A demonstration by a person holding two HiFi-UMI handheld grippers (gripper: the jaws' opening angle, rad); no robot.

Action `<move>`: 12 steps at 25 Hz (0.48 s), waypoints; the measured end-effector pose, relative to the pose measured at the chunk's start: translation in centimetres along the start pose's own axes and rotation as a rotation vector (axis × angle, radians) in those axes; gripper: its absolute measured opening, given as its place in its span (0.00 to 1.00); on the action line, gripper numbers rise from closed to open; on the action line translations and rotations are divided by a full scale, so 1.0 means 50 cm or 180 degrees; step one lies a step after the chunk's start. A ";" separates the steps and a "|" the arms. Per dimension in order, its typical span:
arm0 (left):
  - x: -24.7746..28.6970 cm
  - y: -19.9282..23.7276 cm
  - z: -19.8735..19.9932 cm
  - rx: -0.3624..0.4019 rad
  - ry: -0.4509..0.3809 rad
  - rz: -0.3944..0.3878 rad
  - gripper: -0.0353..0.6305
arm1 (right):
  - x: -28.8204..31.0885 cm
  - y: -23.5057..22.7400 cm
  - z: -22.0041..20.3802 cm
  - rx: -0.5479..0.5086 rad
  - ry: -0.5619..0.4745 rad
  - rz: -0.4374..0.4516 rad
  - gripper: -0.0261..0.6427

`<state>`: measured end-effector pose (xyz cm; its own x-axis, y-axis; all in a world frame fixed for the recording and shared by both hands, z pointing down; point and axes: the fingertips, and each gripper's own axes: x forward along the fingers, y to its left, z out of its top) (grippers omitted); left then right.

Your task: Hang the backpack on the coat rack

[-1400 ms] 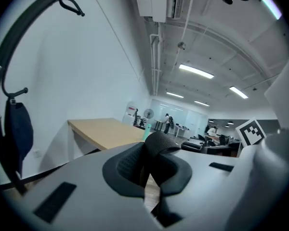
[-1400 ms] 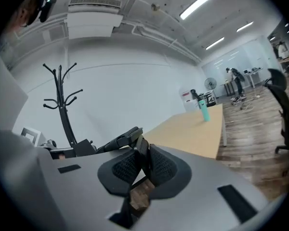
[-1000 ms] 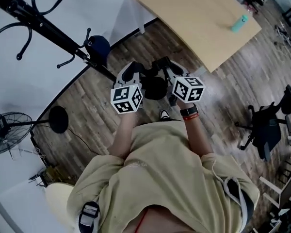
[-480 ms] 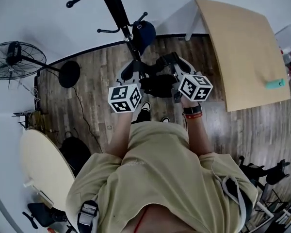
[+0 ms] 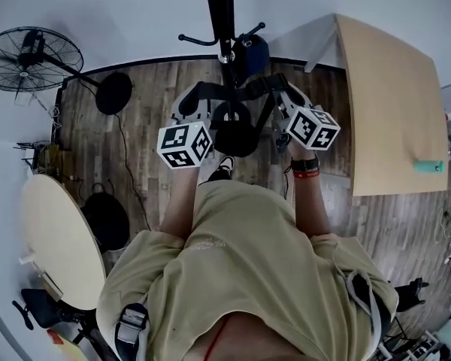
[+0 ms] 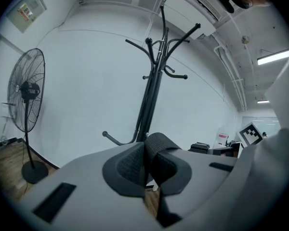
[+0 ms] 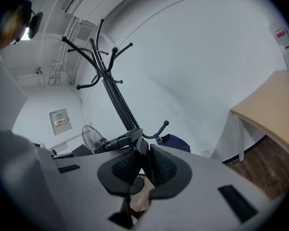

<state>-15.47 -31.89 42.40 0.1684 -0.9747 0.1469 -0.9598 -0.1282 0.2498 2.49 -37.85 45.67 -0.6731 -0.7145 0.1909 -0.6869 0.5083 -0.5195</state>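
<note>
A black backpack (image 5: 235,132) hangs between my two grippers by its strap (image 5: 244,92). In the left gripper view, my left gripper (image 6: 147,165) is shut on a black webbing strap (image 6: 158,146). In its own view, my right gripper (image 7: 143,165) is likewise shut on a strap (image 7: 140,153). The black coat rack (image 5: 224,13) stands straight ahead of both grippers, close to the white wall. Its pole and curved hooks (image 6: 151,95) rise above the jaws, and they show in the right gripper view too (image 7: 113,90). A dark blue bag (image 5: 253,51) hangs on a low hook.
A standing fan (image 5: 30,51) with a round base (image 5: 113,92) is left of the rack, a cable trailing over the wooden floor. A light wooden table (image 5: 391,104) with a teal object (image 5: 428,166) is on the right. A round cream table (image 5: 56,239) stands at the lower left.
I have turned toward the rack: it swung from the upper left to the top centre, the wooden table slid right. Both grippers carried the backpack nearer to the pole, still shut.
</note>
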 end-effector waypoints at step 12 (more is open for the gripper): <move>0.049 0.144 0.000 -0.0049 0.0062 0.0287 0.09 | 0.122 0.003 -0.002 -0.0096 0.0187 0.0025 0.12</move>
<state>-21.95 -35.18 44.57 0.0859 -0.9784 0.1882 -0.9677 -0.0370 0.2495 -1.76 -42.08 46.85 -0.6927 -0.6815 0.2359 -0.6890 0.5286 -0.4959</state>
